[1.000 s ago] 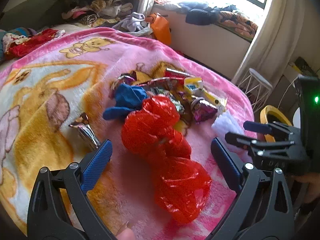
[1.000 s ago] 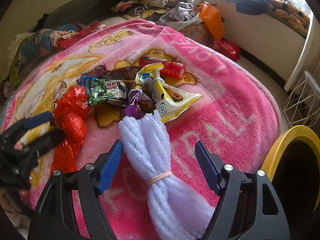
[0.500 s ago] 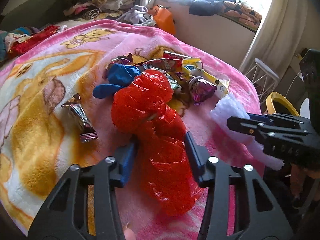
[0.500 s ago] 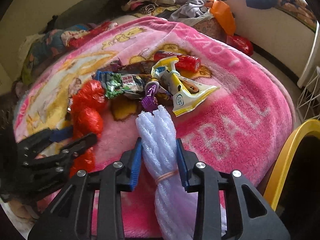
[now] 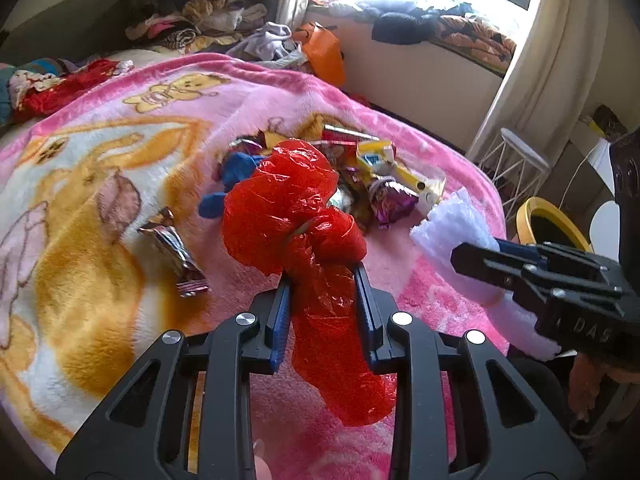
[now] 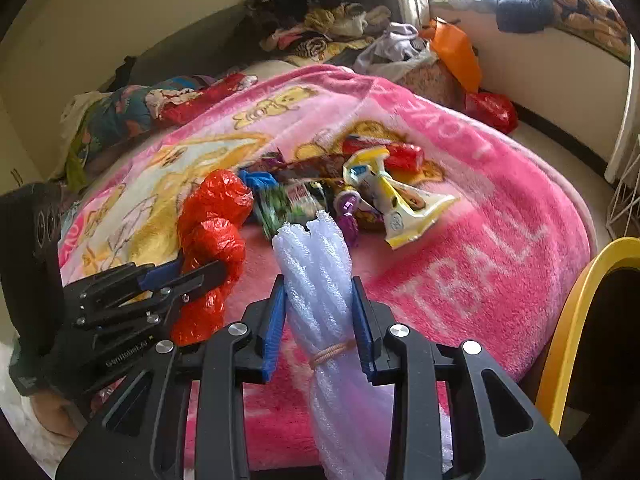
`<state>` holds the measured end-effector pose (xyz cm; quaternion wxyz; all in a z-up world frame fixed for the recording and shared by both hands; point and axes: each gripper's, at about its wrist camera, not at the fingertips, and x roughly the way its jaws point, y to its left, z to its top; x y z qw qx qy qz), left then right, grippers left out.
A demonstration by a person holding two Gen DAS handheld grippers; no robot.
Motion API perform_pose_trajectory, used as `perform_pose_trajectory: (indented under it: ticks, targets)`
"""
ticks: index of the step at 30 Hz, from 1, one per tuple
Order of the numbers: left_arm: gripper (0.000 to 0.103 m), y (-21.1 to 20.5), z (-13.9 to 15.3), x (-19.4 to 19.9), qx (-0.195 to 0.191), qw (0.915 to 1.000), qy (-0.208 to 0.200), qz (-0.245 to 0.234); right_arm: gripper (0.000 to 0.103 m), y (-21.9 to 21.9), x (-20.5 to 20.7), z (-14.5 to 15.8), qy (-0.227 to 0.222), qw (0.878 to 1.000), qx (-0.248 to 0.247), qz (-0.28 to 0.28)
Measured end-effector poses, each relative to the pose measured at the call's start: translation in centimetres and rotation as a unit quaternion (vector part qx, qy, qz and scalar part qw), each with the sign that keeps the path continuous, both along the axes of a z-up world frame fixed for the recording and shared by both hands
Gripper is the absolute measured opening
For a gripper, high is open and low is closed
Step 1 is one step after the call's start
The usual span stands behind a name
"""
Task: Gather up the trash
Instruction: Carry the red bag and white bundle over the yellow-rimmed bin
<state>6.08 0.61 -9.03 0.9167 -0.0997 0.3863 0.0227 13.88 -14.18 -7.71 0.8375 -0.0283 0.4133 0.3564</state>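
My left gripper is shut on a crumpled red plastic bag and holds it just above the pink blanket. My right gripper is shut on a white foam-net bundle tied with a rubber band. The bundle also shows at the right of the left wrist view. The red bag also shows in the right wrist view. A pile of snack wrappers lies on the blanket beyond both grippers. A silver wrapper lies apart at the left.
A yellow-rimmed bin stands off the bed's right edge; it also shows in the left wrist view. A white wire stool stands by the curtain. Clothes are heaped at the bed's far side. An orange bag lies near the window ledge.
Both grippers closed from wide open, the left on the red bag and the right on the foam bundle, and both items are now lifted slightly off the blanket.
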Motion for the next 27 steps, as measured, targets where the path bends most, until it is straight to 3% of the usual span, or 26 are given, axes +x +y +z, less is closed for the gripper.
perform_pose_trajectory:
  ticks: [11,27]
  targets:
    - [0.022,1.0,2.7,-0.5,-0.015,0.9994,-0.032,0.006,0.03,0.2,-1.0,1.5,-0.027,0.999,0.022,-0.001]
    - [0.022,-1.0,5.2,-1.3,-0.015,0.9978,-0.061,-0.02,0.03,-2.7,-1.0,4.0,-0.052,0.996,0.056,-0.039]
